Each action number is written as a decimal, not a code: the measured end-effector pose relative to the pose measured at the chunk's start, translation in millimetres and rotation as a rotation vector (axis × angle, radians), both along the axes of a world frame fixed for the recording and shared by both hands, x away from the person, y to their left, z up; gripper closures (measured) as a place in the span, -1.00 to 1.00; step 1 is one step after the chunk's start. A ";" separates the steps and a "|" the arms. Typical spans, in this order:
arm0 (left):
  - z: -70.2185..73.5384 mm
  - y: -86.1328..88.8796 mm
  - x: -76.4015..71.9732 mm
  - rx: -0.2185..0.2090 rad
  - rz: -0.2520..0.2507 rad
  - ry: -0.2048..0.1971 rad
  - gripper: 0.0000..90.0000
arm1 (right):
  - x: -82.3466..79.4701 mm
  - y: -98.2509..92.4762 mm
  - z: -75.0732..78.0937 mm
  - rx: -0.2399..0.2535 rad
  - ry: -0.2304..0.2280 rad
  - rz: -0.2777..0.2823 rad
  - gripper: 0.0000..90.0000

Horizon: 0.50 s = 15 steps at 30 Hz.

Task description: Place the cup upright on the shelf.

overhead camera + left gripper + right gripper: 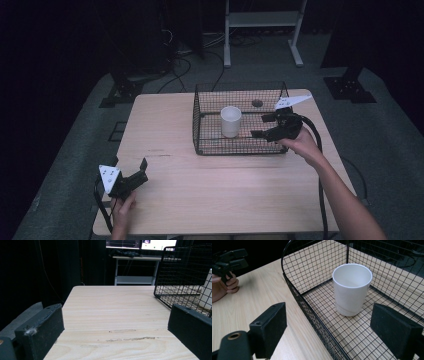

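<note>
Your right gripper [266,126] hangs at the basket's [200,127] right wall, fingers [395,333] spread wide and empty, pointing in at the cup [230,121]. The cup stands upright on the basket floor, left of centre in the high view, apart from every wall. In the right gripper view one finger sits outside the wire wall and the other over the mesh floor, so the rim runs between them.

That is the main risk, as I judge it: push straight ahead and the outer finger catches the wire, shoving the whole basket across the tabletop [165,125] or tipping it. Lift over the rim first. The cup is tall, smooth and probably light; a glancing touch from one finger could knock it over or slide it against the mesh before you close.

Your right forearm reaches in from the lower right, the hand wrapped round the handle, gripper tilted slightly down and aimed left.

Your left gripper [140,172] rests low near the tabletop's left front corner, well apart from the basket, fingers [41,332] parted, holding nothing.
</note>
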<state>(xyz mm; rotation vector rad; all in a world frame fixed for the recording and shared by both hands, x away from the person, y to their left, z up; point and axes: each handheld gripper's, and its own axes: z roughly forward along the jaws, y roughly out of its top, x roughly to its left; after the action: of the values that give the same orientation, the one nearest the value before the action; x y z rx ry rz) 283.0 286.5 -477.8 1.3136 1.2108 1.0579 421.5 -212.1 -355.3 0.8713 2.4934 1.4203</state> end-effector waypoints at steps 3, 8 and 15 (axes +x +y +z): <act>0.0 0.0 0.0 -0.001 0.001 0.001 -1.00 | -1.1 -2.2 -2.8 0.002 0.006 0.002 -0.70; 0.0 -0.1 -0.1 -0.001 0.001 0.001 -1.00 | -6.7 -8.3 -9.6 0.018 0.013 -0.001 -0.71; 0.1 -0.1 -0.1 0.002 0.001 0.001 -1.00 | -21.7 -13.7 -19.7 0.001 -0.007 0.003 -0.71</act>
<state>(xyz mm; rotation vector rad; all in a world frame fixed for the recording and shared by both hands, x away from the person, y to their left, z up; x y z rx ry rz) 282.9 286.4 -477.7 1.3151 1.2116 1.0594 399.7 -225.8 -374.9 0.8613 2.4897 1.4236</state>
